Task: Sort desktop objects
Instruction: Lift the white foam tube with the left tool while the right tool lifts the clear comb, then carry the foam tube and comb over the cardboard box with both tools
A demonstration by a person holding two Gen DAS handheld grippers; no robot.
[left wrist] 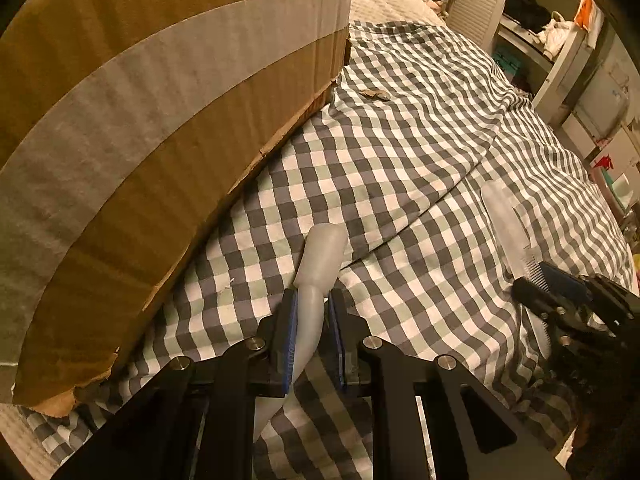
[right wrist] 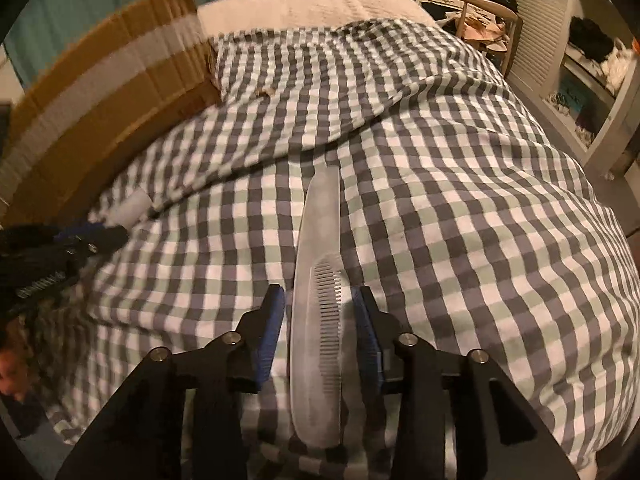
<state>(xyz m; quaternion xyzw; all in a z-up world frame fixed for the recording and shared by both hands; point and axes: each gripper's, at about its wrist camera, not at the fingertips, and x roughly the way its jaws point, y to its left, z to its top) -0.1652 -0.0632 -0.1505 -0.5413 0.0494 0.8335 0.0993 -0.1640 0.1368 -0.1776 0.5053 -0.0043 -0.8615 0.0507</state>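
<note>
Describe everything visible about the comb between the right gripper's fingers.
The comb is long, flat, translucent pale plastic, with fine teeth along part of one edge and a plain tapered handle pointing away. It lies lengthwise on the checked cloth, between the right gripper's blue pads. The pads flank it with gaps, not visibly clamping.

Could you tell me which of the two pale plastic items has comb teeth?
The flat comb between the right gripper's fingers; the left gripper's rounded handle shows no teeth.
</note>
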